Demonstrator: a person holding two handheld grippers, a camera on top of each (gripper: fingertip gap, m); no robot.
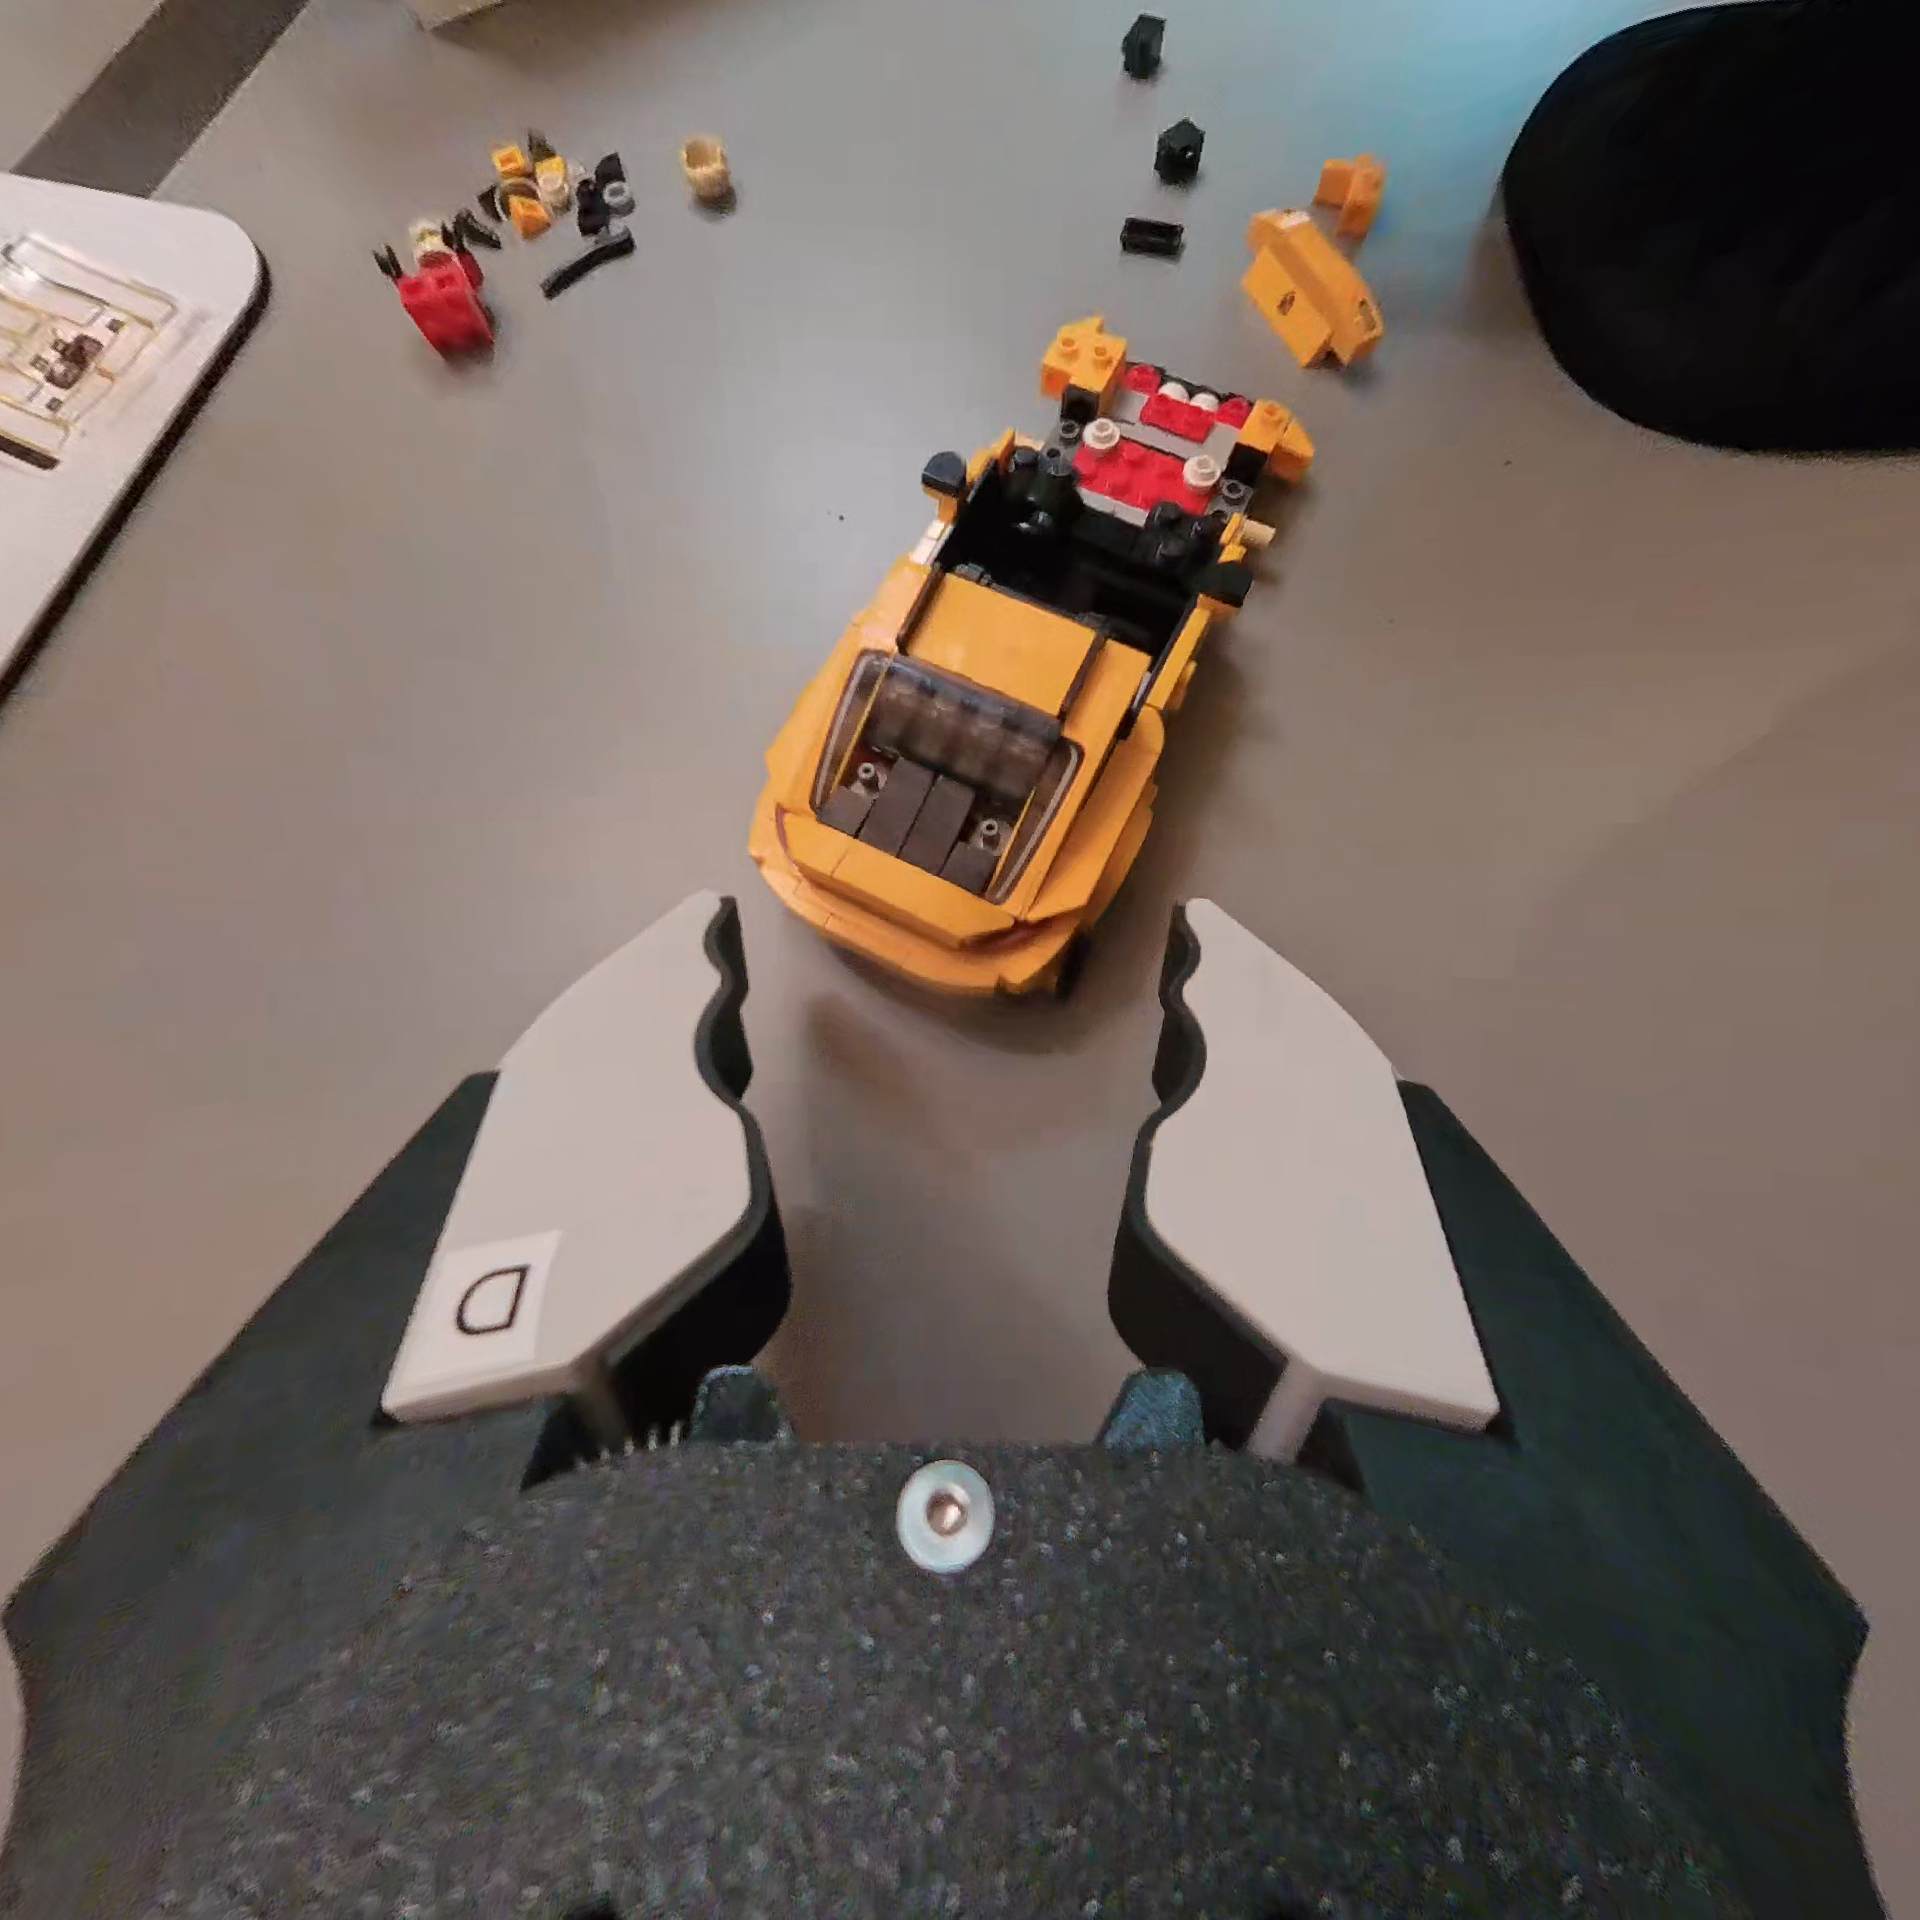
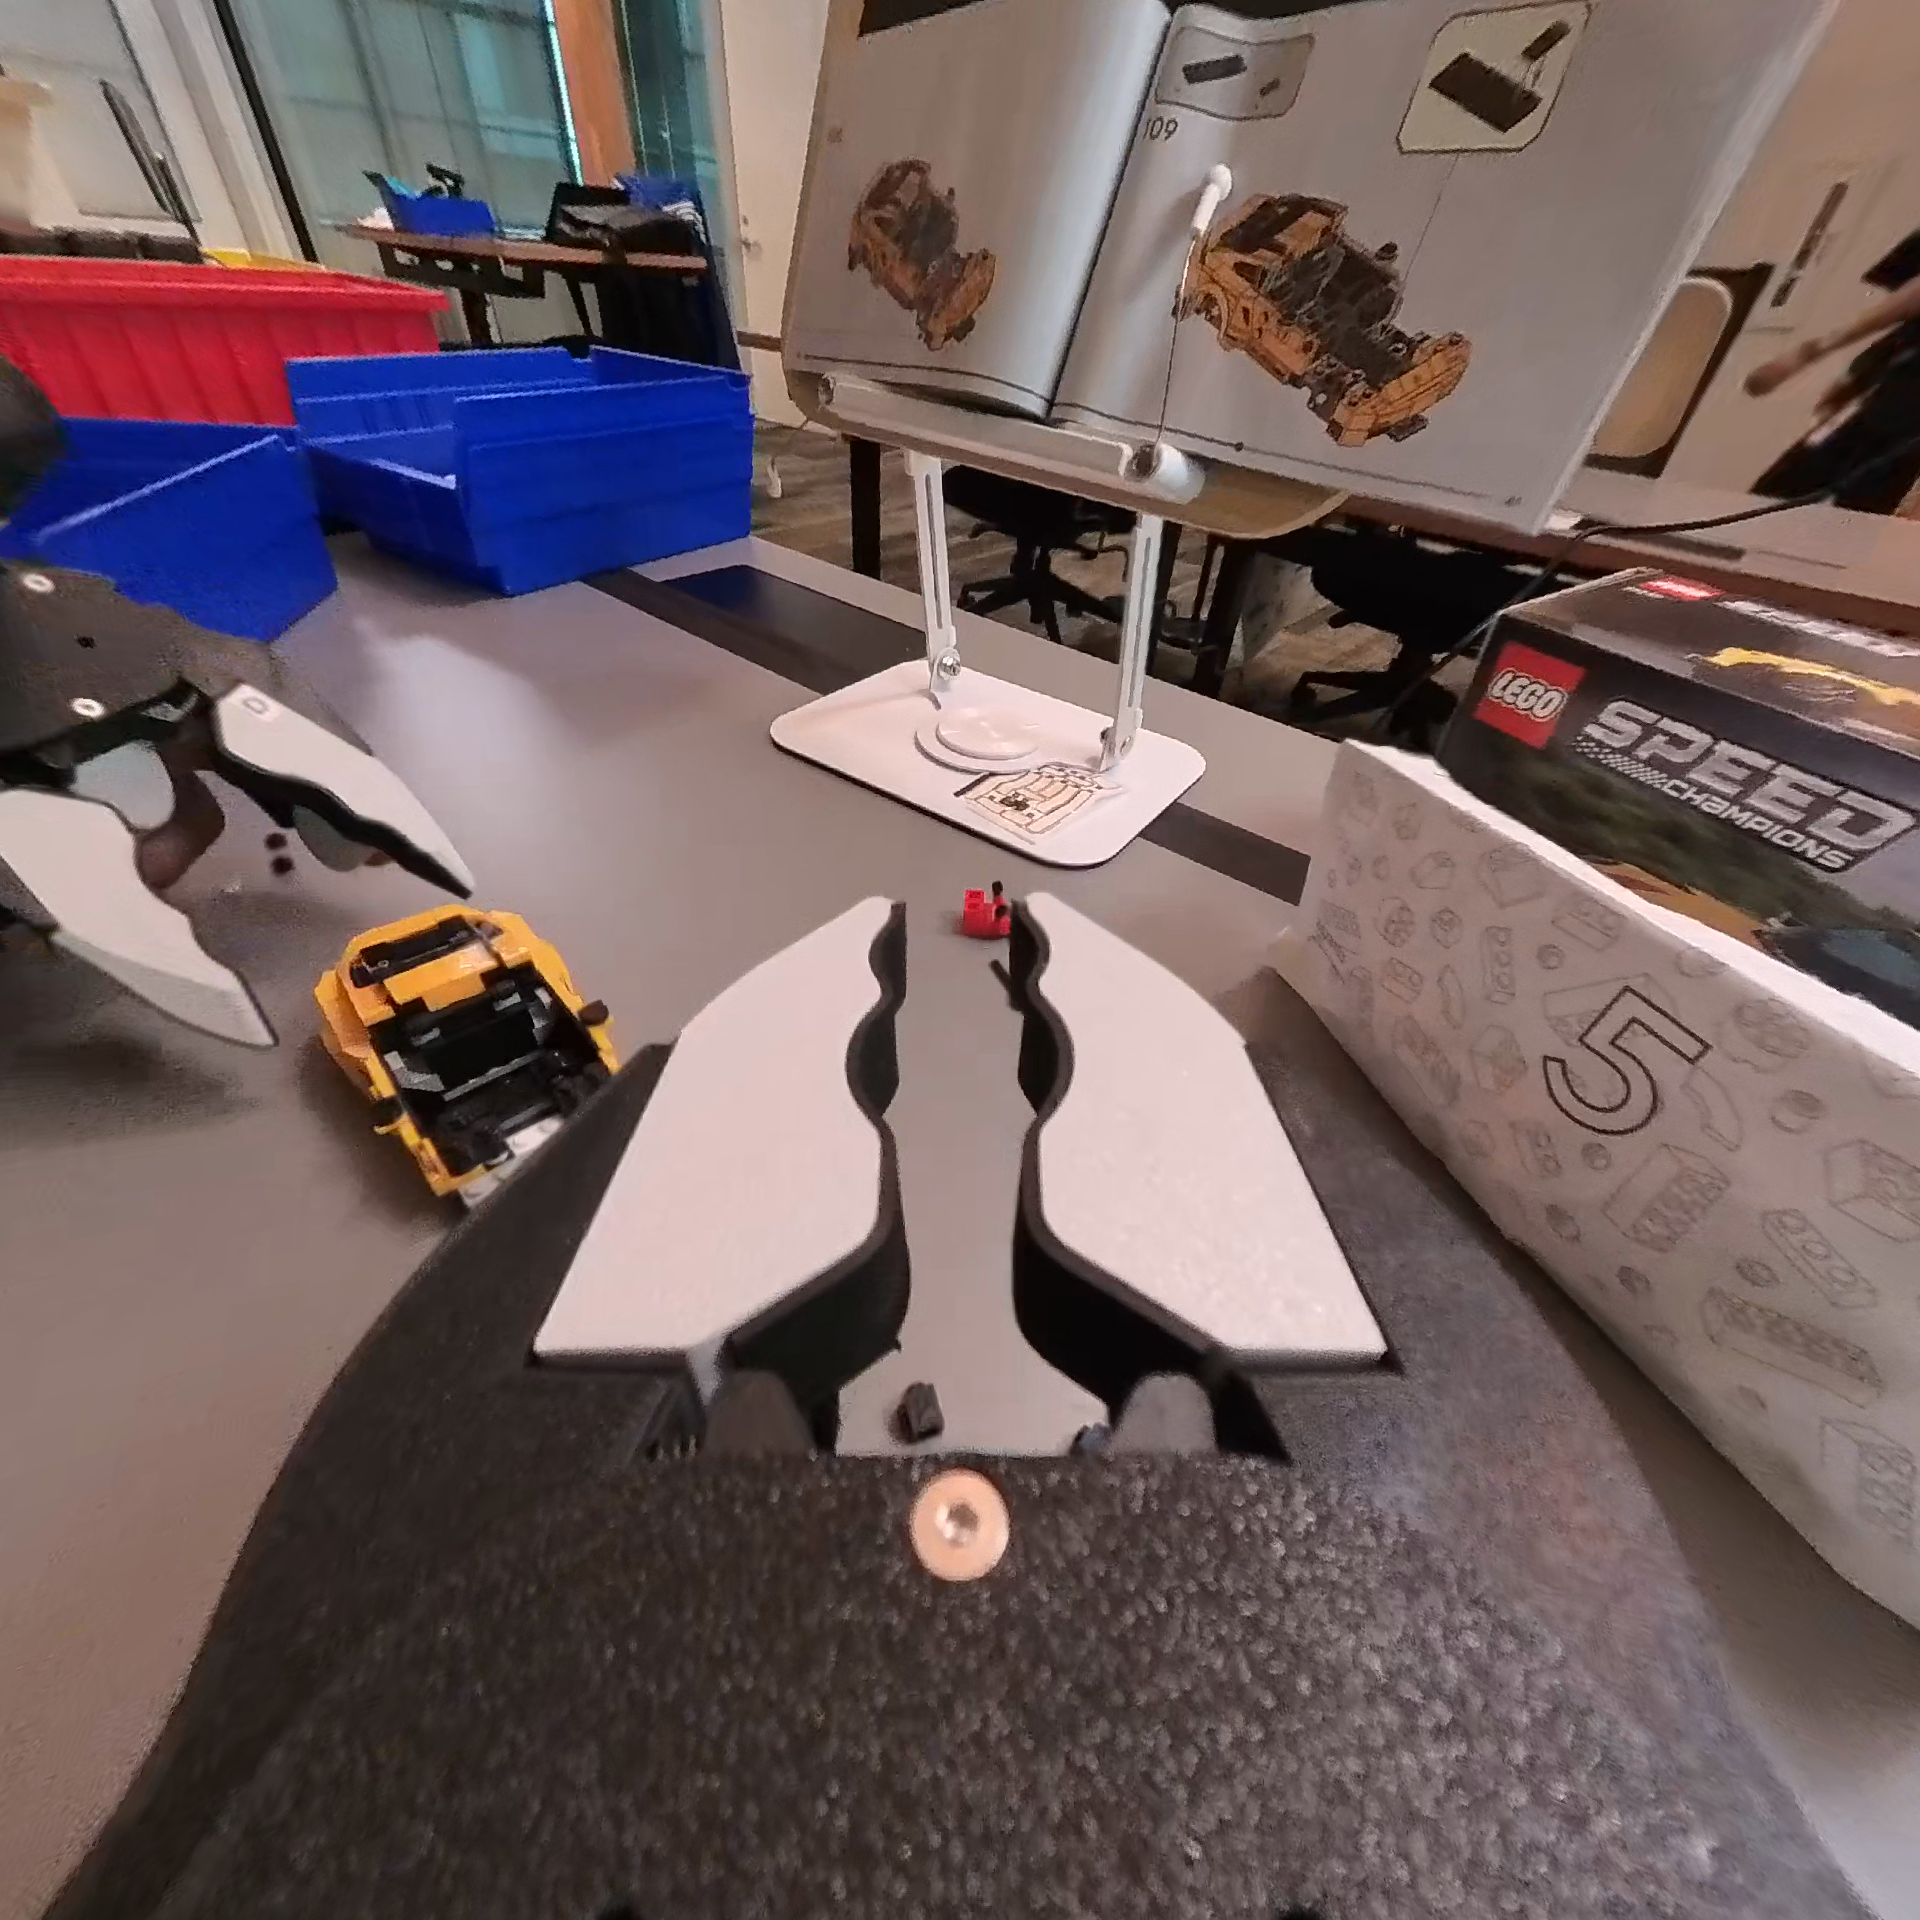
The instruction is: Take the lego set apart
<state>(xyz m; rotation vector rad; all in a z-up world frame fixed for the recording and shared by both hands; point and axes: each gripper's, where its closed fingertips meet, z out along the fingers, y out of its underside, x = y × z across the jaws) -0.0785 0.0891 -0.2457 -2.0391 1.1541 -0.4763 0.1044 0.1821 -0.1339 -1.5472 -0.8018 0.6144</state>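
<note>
A partly stripped yellow lego car (image 1: 997,707) stands on the grey table, its black interior and red bricks exposed at the far end. My left gripper (image 1: 956,925) is open wide and empty, its fingertips just short of the car's near end and above it. In the right wrist view the car (image 2: 447,1039) sits at the left under the left gripper (image 2: 353,956). My right gripper (image 2: 961,920) is empty, its fingers a narrow gap apart, pointing at a small red brick (image 2: 975,914) beyond the tips.
Removed parts lie beyond the car: a red brick (image 1: 447,301), a pile of small pieces (image 1: 551,187), black bits (image 1: 1151,234) and a yellow chunk (image 1: 1309,286). A booklet stand (image 2: 1039,727), a set box (image 2: 1714,748), a white paper bag (image 2: 1610,1091) and blue bins (image 2: 520,457) ring the table. Some 25 centimeters of space lies between my two pairs of fingers.
</note>
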